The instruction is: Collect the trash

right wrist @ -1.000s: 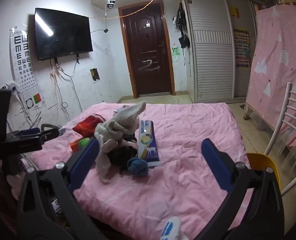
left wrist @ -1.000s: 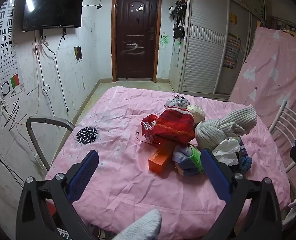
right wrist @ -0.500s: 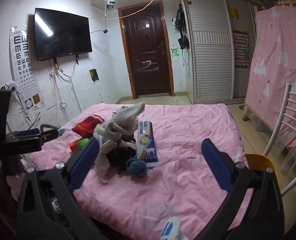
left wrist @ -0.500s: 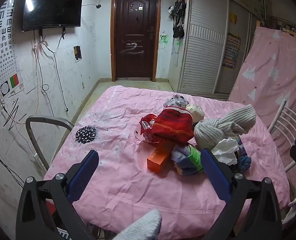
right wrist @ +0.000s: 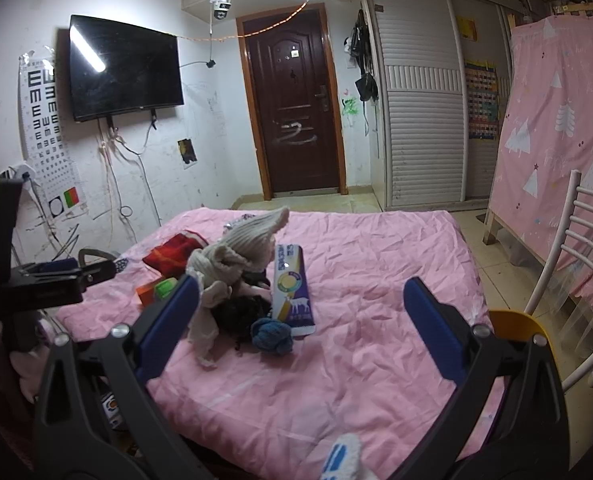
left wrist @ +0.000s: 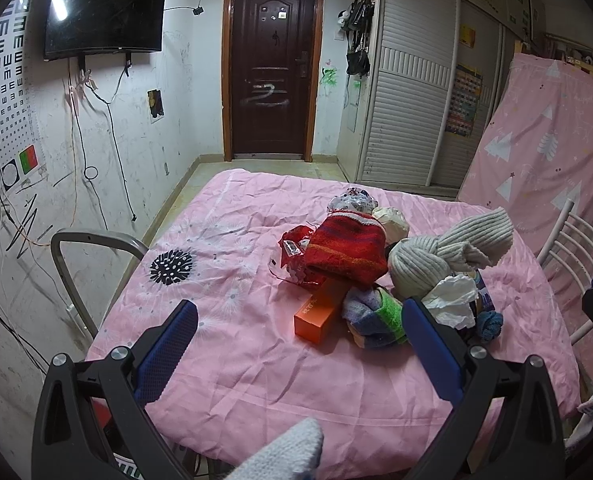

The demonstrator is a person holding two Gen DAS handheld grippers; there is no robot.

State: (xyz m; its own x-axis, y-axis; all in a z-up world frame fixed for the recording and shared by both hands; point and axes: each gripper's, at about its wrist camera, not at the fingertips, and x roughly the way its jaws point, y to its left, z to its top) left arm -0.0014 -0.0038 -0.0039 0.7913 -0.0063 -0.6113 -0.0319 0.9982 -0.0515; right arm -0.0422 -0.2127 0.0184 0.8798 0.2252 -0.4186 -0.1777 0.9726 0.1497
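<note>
1. Above the near edge of the pink-covered bench, the left hand-held gripper and right hand-held gripper hover level, jaws spread wide, holding nothing.
2. The orange box carries print too small to read.
3. Mid-bench, trash mixes with clothes: crumpled tissue, purple carton, red knit, grey knit.

The far end of the long orange cardboard box is covered by the red knitted hat. The crumpled white tissue is partly masked by a blue finger pad. The print on the purple-and-white carton cannot be read.
</note>
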